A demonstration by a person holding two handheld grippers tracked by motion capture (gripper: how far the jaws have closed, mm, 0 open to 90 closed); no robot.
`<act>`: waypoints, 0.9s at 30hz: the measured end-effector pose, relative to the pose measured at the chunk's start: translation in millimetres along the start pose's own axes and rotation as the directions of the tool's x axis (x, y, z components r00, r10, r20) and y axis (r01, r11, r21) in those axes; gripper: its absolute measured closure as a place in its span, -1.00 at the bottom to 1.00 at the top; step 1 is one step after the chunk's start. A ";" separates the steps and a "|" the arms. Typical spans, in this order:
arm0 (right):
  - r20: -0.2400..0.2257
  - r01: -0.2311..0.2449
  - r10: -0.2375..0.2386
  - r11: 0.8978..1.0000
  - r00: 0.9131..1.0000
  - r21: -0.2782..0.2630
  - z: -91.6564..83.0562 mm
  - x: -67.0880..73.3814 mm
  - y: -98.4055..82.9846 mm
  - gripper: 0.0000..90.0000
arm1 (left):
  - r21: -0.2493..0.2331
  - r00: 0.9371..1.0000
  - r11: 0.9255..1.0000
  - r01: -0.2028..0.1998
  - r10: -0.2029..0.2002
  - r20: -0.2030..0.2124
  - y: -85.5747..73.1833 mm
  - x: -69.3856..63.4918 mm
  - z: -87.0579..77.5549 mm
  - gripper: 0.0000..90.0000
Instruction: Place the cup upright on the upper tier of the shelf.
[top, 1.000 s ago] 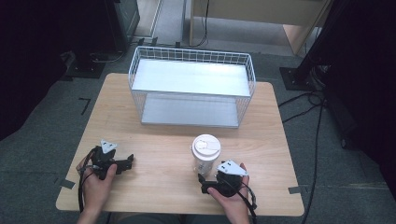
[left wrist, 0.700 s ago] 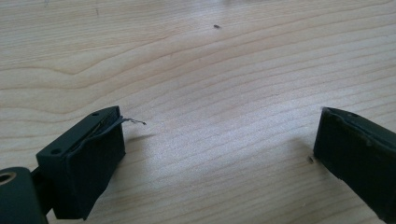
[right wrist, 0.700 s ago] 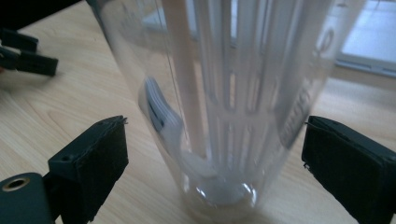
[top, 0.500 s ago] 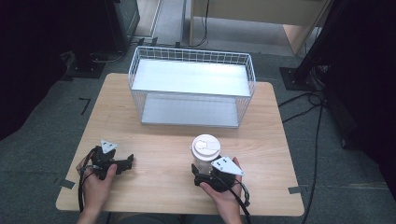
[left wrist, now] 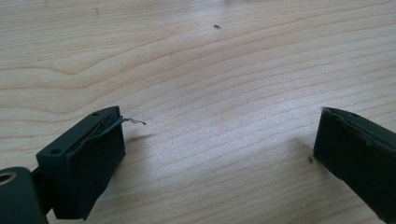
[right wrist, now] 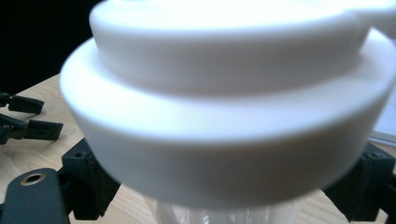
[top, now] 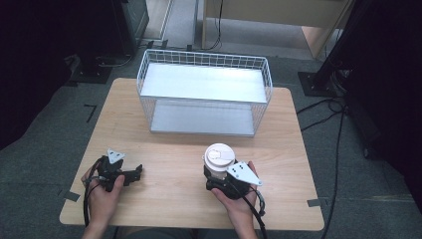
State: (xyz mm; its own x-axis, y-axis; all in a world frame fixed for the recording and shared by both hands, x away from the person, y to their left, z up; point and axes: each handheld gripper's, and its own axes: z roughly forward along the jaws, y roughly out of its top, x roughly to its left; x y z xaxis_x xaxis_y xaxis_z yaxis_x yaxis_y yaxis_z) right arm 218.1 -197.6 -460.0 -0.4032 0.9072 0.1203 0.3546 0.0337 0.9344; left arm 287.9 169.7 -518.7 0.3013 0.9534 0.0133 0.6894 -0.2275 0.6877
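Note:
A clear cup with a white lid (top: pixel 220 157) stands upright on the wooden table (top: pixel 164 149), right of centre near the front. My right gripper (top: pixel 214 173) is at the cup from the near side. In the right gripper view the lid (right wrist: pixel 224 93) looms close. That gripper (right wrist: pixel 224 200) is open, with one black jaw on each side of the cup's body below the lid and a small gap to it. My left gripper (top: pixel 138 172) rests on the table at the front left. It is open (left wrist: pixel 219 144) over bare wood and holds nothing.
A white wire basket (top: pixel 204 54) stands at the back middle of the table, empty, with its open side up. Cables and dark stands lie on the floor around the table. The left gripper (right wrist: pixel 28 122) appears far off in the right gripper view.
My right gripper has moved forward and left until its jaws stand on both sides of the cup. The cup and the left gripper have stayed in place.

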 end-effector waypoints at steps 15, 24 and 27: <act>0.009 0.037 -0.037 0.998 0.999 -0.052 11.8 8.0 4.4 -0.75 | 0.000 1.000 1.000 0.000 0.000 0.000 0.0 0.0 0.0 -0.95; 0.025 0.070 -0.069 0.996 0.997 -0.061 13.8 11.5 5.5 -0.74 | 0.000 1.000 1.000 0.000 0.000 0.000 0.0 0.0 0.0 -0.95; 0.026 0.076 -0.074 0.995 0.997 -0.062 13.8 12.2 5.4 -0.72 | 0.000 1.000 1.000 0.000 0.000 0.000 0.0 0.0 0.0 -0.95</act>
State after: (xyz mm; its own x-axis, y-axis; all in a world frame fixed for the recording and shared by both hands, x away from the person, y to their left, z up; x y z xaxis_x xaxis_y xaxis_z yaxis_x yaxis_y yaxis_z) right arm 226.7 -180.6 -458.1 -0.4066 0.9126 0.0418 0.2698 0.0762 0.9599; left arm 287.9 169.7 -518.6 0.3011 0.9535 0.0129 0.6896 -0.2271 0.6876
